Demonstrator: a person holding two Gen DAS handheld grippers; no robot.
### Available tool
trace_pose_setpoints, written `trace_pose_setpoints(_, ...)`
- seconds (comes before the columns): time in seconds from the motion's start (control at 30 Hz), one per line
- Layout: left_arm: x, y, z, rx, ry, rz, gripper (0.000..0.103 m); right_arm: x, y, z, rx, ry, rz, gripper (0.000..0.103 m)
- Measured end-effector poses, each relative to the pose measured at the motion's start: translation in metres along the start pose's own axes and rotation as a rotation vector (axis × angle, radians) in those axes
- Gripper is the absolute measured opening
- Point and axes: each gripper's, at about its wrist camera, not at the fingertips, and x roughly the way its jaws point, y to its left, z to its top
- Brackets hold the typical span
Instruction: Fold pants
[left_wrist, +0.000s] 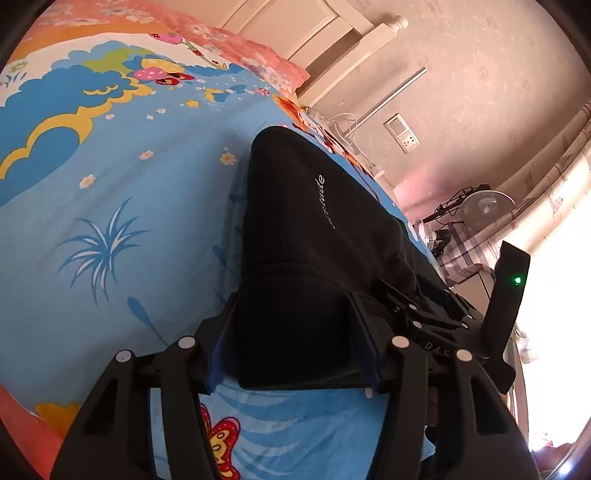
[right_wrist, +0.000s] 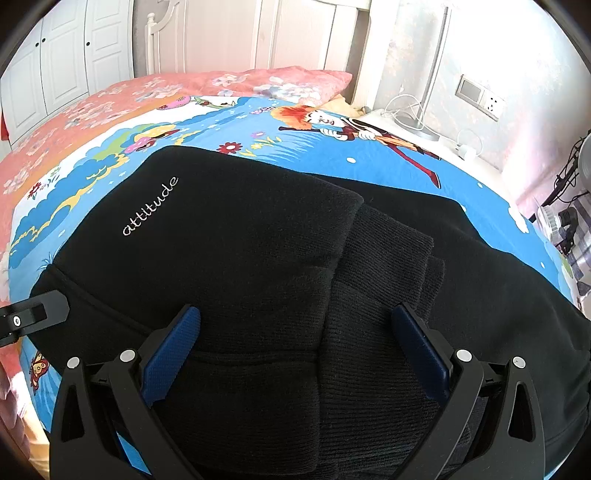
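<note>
Pants (right_wrist: 258, 258) lie on the bed (left_wrist: 110, 221), black, already folded over at least once: ribbed cuffs (right_wrist: 388, 258) sit on top of the layer with the "attitude" print (right_wrist: 149, 206)

Left gripper (left_wrist: 295, 339): jaws wide apart, straddling the near end of the pants, cloth between the pads. Not pinched as far as I can see, but can't tell if the pads touch the fabric

Right gripper (right_wrist: 295, 354): jaws also wide apart, over the stack just beside the cuffs on my side, holding nothing. Left gripper's finger shows at the pants' left edge in the right wrist view

Step, my read: between folds, both grippers lining up on the near edge for the next fold, or the last fold just laid down; can't say which

Next move needs:
- close both on the near edge, catching all layers and not just the top one
- lift together, carry away from me toward the print
- keep the cuffs from sliding off the stack

Risk: thick knit, several layers, jaws may grab only part of the stack
</note>
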Motion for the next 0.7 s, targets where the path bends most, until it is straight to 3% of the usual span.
trace_pose_setpoints(0.23,-0.014,-0.011,0.006,-0.020,-0.020,-0.039,0.037,0.001,0.000,0.001,0.002,0.002,0.002,0.099)
trace_pose_setpoints(0.53,-0.017,-0.025,0.009,-0.011,-0.026,-0.029,0.036,-0.001,0.000,0.003,0.007,0.024,0.005,0.098)
trace_pose_setpoints(0.6,-0.019,-0.025,0.009,-0.011,-0.031,-0.027,0.036,-0.006,-0.004,0.013,0.040,0.068,0.003,0.098)
trace_pose_setpoints(0.7,-0.023,-0.032,0.008,0.023,-0.047,-0.007,0.035,-0.021,-0.002,0.041,0.039,0.057,0.040,0.098)
